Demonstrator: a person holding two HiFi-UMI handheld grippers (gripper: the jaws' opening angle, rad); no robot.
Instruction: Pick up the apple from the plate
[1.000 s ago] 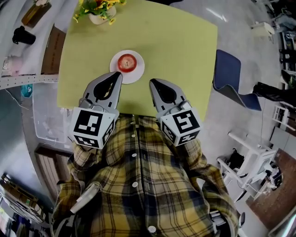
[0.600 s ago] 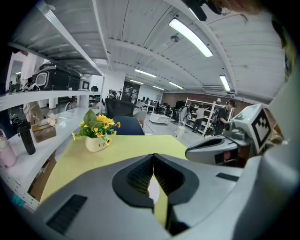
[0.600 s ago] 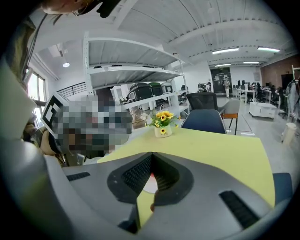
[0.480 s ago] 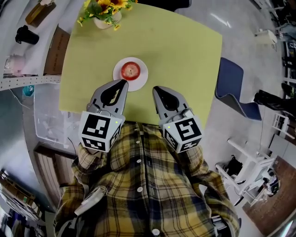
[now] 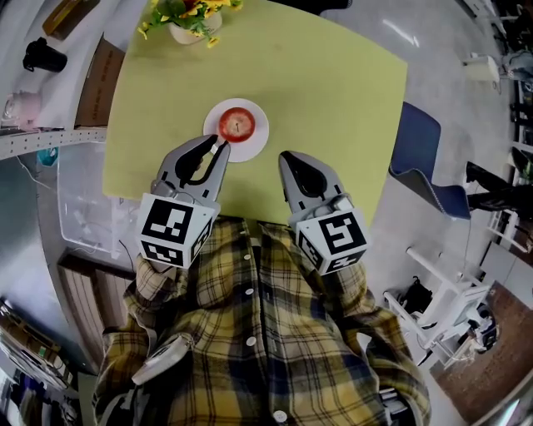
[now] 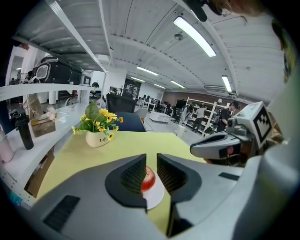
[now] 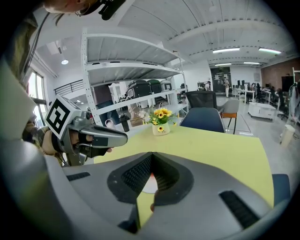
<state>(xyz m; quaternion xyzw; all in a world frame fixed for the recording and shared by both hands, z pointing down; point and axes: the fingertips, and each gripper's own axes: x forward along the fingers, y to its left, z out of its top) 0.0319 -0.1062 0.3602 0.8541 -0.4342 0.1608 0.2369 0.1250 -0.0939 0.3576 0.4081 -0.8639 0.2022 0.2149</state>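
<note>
You are pointing your left gripper (image 5: 219, 146) at the apple (image 5: 236, 123), which is sitting on the white plate (image 5: 257, 139) on the green table (image 5: 333, 91). Its jaws are just opening, pinching nothing. Your right gripper (image 5: 284, 157) is hovering alongside, its jaws pressed together.

Red round apple (image 5: 237, 124) on white round plate (image 5: 255, 145), pale yellow-green square tabletop (image 5: 333, 91), yellow flowers (image 5: 187, 7) in cream ceramic pot (image 5: 188, 32), yellow-and-navy plaid on buttoned shirt (image 5: 250, 333).

Head view steeply down, gripper views low, sharing table (image 5: 333, 100)
</note>
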